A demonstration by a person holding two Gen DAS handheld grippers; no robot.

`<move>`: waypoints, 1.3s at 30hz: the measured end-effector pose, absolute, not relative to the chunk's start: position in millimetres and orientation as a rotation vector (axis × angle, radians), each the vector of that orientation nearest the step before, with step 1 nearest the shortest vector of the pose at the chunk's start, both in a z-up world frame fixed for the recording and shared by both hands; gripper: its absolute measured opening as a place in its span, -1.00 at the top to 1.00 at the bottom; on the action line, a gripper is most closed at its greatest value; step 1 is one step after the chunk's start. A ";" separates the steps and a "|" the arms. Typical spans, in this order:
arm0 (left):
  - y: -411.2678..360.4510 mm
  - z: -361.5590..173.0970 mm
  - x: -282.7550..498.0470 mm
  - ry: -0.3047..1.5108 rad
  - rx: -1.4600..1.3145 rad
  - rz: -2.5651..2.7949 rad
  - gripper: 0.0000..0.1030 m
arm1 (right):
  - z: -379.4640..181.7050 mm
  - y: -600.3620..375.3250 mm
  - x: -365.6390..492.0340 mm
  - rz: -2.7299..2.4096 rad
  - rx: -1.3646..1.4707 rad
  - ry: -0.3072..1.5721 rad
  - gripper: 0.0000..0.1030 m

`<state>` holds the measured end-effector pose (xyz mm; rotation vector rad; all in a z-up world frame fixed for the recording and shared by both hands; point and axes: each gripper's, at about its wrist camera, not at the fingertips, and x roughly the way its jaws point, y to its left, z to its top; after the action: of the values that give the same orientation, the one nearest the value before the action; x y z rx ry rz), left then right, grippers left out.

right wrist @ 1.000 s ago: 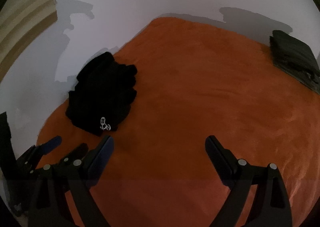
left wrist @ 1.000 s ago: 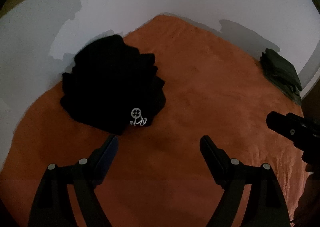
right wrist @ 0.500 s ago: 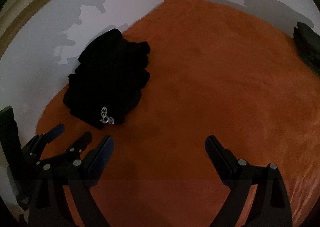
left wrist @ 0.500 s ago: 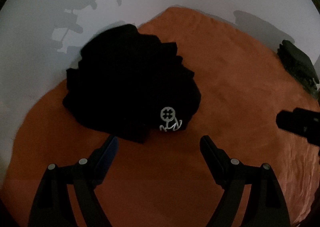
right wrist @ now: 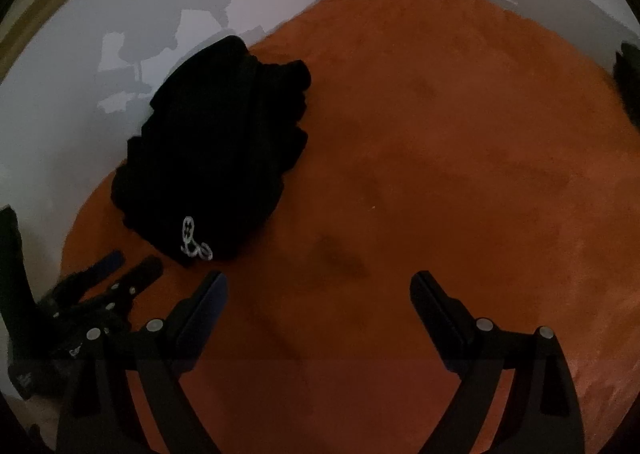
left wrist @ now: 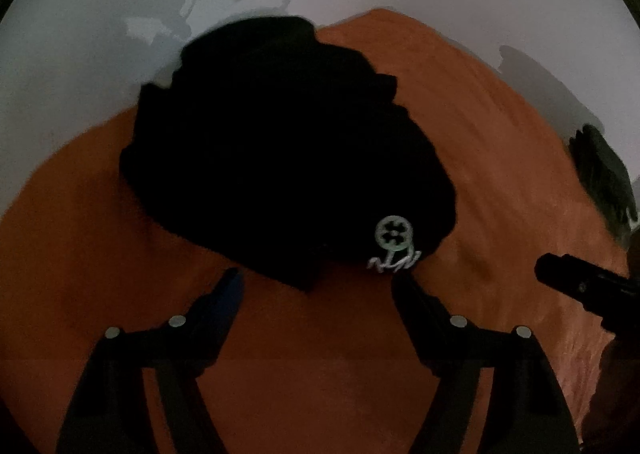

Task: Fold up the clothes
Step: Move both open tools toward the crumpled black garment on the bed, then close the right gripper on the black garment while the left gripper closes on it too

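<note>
Garment (left wrist: 280, 150), black, bunched in a rumpled heap on the left part of the orange blanket (left wrist: 480, 182); no flat panels or straight edges, so we judge it not folded. A pale printed logo (left wrist: 394, 244) shows at its near edge. The fabric is too dark for us to tell what kind of garment it is or where its hems and sleeves run.

Left claw (left wrist: 316, 286) hangs just short of the heap's near edge, jaws spread, nothing between them. Right claw (right wrist: 316, 282) sits over bare blanket to the right of the heap, jaws also spread and empty.

Dark stack (left wrist: 604, 182) at the far right edge of the blanket looks flat and squared off; we take it for clothing that lies folded, though the detail is poor.

Our reading: one piece lies folded at the side, one heap is left to do. What remains for the heap is spreading it flat, then folding. Dim light and black cloth will make the edges hard to find.
</note>
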<state>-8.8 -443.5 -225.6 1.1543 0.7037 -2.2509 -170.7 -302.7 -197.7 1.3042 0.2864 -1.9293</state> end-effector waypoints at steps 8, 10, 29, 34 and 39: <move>-442.6 -233.6 -12.6 0.651 1.185 -2.245 0.23 | -216.2 -321.9 -179.4 -1.853 1.278 0.255 0.17; -442.0 -235.9 -13.7 0.621 1.191 -2.226 0.22 | -221.9 -330.6 -177.2 -1.828 1.283 0.250 0.33; -476.1 -260.0 3.6 1.039 1.169 -2.062 -0.59 | -247.7 -395.7 -169.3 -1.600 1.470 0.001 -0.59; -481.0 -257.4 5.5 1.013 1.168 -2.054 -0.59 | -257.2 -405.5 -168.1 -1.657 1.477 0.052 0.65; -485.7 -257.3 5.0 1.031 1.157 -2.046 -0.59 | -242.8 -391.1 -166.8 -1.781 1.370 0.090 0.85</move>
<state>5.0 -485.7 -257.3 1.1570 1.0312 -2.0459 -166.8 -391.1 -242.8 1.3703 0.0902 -1.7807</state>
